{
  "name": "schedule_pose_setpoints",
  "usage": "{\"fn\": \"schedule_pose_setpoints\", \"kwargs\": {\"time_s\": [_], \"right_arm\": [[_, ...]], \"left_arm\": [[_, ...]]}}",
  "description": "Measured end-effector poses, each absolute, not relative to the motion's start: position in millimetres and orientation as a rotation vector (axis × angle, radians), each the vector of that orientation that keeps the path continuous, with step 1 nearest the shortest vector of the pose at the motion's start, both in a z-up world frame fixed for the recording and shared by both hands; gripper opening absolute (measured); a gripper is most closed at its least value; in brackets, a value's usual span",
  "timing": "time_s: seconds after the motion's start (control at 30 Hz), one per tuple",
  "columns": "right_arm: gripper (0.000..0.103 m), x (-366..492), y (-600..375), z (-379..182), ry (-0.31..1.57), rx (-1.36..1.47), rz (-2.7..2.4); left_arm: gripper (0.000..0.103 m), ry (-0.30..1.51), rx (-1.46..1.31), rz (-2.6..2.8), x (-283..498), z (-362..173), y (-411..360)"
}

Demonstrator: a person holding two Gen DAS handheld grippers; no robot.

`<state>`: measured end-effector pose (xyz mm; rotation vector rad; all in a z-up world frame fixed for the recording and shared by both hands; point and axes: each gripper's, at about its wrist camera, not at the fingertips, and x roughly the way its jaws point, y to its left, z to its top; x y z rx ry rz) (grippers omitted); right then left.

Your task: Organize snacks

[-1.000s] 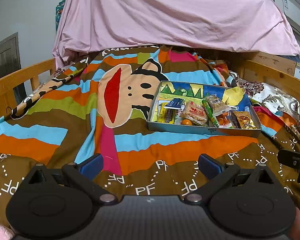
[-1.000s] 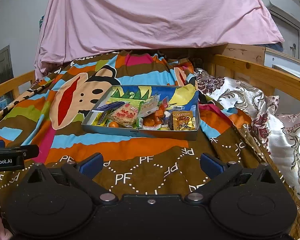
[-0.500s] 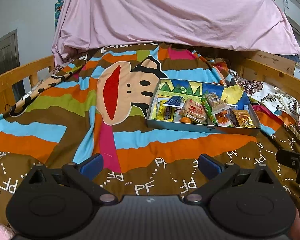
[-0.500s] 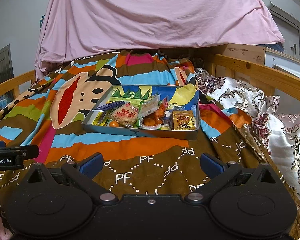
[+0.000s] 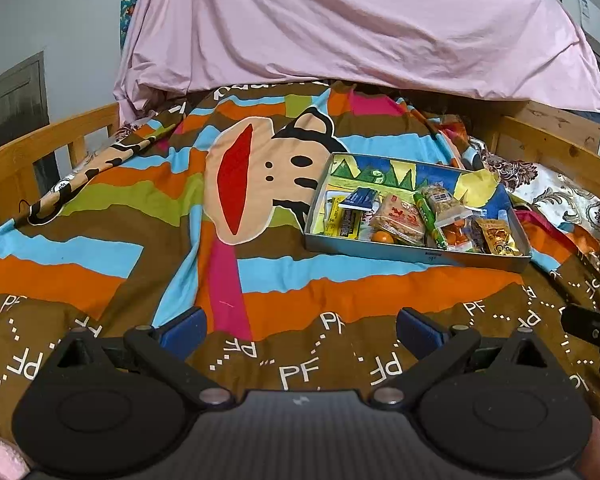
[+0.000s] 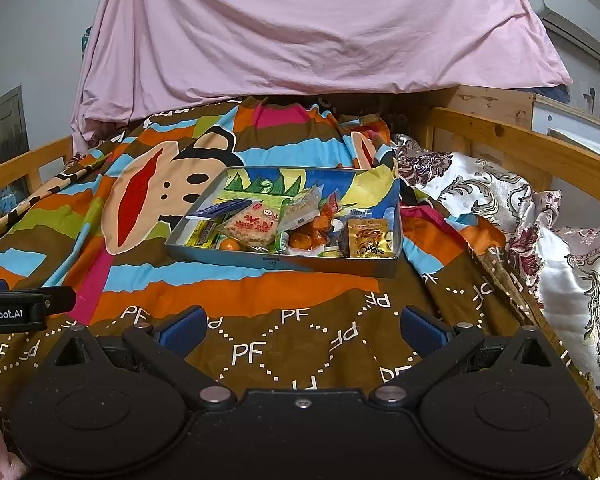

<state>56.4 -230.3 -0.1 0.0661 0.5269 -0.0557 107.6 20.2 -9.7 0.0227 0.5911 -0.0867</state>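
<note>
Both grippers are being held low over the near end of the bed, well short of the tin tray [image 5: 416,249], with nothing between their fingers. The left gripper [image 5: 300,330] is being kept with its jaws spread wide, and the right gripper [image 6: 302,326] likewise.

The snacks are all being carried inside the tray, which is resting on the striped quilt [image 5: 100,248]: a crinkly clear rice cracker pack [image 6: 254,226], a glossy gold foil pouch [image 6: 370,237], a slim green stick [image 5: 430,220], a dark blue wrapper [image 5: 360,199], a yellow bar [image 5: 342,222] and a small round orange sweet [image 6: 230,245]. They are lying overlapped and crowded toward the tray's near wall.

Which step is being worked cannot be settled: the heap would suit either snacks being gathered in or snacks waiting to be sorted. Any grasp is being complicated by slippery film, soft bedding beneath a rigid, shallow metal box, and packets stacked on each other.
</note>
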Motion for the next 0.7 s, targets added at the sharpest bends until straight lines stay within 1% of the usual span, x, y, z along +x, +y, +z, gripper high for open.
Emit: {"fn": "schedule_pose_setpoints", "kwargs": {"time_s": [0.7], "right_arm": [[0.103, 55.2, -228.1, -0.8, 0.53, 0.063, -0.058]], "left_arm": [[0.103, 0.604, 0.021, -0.068, 110.4, -9.5, 20.4]]}}
